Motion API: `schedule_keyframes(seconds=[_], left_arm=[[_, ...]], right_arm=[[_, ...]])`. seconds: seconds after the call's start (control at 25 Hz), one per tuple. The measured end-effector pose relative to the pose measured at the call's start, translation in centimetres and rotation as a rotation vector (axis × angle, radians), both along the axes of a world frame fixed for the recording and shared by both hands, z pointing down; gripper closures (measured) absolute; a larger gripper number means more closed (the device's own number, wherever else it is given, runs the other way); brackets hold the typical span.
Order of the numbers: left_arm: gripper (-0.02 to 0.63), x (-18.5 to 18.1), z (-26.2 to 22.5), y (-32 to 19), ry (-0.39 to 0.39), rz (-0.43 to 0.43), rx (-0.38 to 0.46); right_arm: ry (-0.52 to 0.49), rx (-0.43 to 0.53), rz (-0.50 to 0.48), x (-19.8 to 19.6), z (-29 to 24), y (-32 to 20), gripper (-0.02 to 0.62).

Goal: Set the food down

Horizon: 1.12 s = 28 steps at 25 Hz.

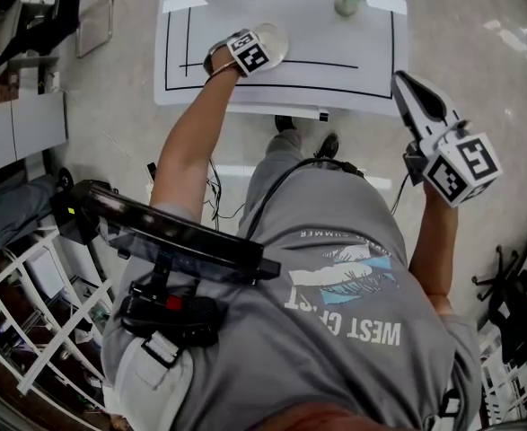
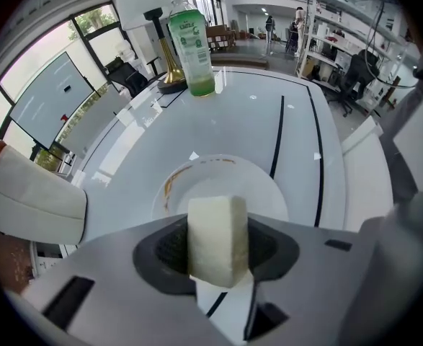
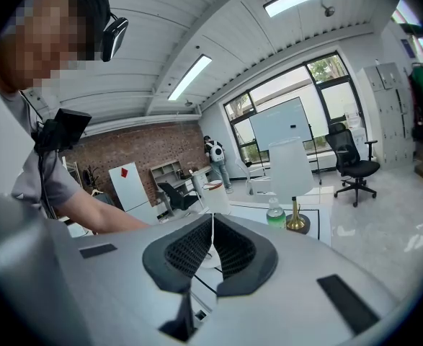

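Left gripper (image 2: pixel 218 254) pinches a pale block of food (image 2: pixel 217 222) by its two flat sides, just above the white plate (image 2: pixel 269 186) — it looks soft, light and crumbly, so a gentle mid-block squeeze suits. Right gripper (image 3: pixel 211 247) hangs closed, empty.

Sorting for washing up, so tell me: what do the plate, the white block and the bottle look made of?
Plate: glazed ceramic or melamine, likely; glossy white with a brownish rim mark.
White block: matte, fine-grained, perhaps tofu or cake.
Bottle: clear plastic, apparently; green liquid shows through.
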<state>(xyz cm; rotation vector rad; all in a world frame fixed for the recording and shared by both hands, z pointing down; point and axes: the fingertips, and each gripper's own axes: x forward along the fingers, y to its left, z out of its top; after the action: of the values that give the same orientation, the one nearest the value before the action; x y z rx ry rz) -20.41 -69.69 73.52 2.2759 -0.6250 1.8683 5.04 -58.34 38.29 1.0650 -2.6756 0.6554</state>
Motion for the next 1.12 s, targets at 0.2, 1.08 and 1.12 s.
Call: schedule_keyframes(seconds=[0.2, 1.08, 1.12], left_arm=[[0.447, 0.6, -0.5, 0.9, 0.045, -0.028, -0.043], [0.416, 0.2, -7.6, 1.3, 0.314, -0.314, 0.051], [0.416, 0.3, -8.7, 1.1, 0.343, -0.326, 0.084]], right_arm=[[-0.015, 0.010, -0.003, -0.1, -0.2, 0.5, 0.589], [-0.033, 0.045, -0.046, 1.7, -1.1, 3.1, 0.589], [-0.034, 0.051, -0.052, 1.9, -1.3, 3.2, 0.589]])
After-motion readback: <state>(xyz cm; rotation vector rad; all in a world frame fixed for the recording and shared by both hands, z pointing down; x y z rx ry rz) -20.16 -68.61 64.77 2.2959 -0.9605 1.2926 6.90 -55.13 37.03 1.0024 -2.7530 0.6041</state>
